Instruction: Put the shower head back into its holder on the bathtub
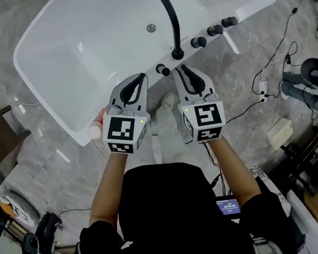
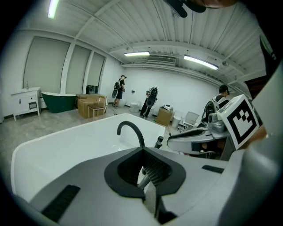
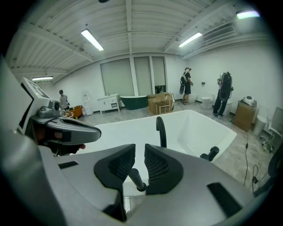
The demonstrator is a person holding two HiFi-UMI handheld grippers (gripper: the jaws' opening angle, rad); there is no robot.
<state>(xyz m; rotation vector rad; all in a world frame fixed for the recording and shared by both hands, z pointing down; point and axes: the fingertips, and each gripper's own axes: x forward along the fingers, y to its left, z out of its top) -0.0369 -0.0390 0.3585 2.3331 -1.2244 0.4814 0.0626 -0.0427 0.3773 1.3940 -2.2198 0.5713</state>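
By my judgement the task is all but done. The left tool (image 2: pixel 142 150) hangs above the near rim of the bathtub (image 1: pixel 34 71), clenched on nothing, its jaws meeting at the tips. Just right of it the shower head (image 1: pixel 163 69) stands as a slim black stick, leaning, on that rim. Its lower end sits in a small black collar (image 3: pixel 141 187), which I take for the holder. The right tool (image 3: pixel 139 149) hangs beside the left one, released: a narrow gap shows between its jaws and nothing is pressed in it. The shower head lies below and beyond the jaws, not between them. What seems left is only to take both tools away; whether the head is seated fully home I cannot tell.

The bathtub is the one container here. Its white basin looks dry and holds nothing that shows but the round drain (image 1: pixel 151 28). On the near rim, right of the shower head, rises the black curved spout (image 1: pixel 171 18). Further right stand three black knobs (image 1: pixel 214 30).
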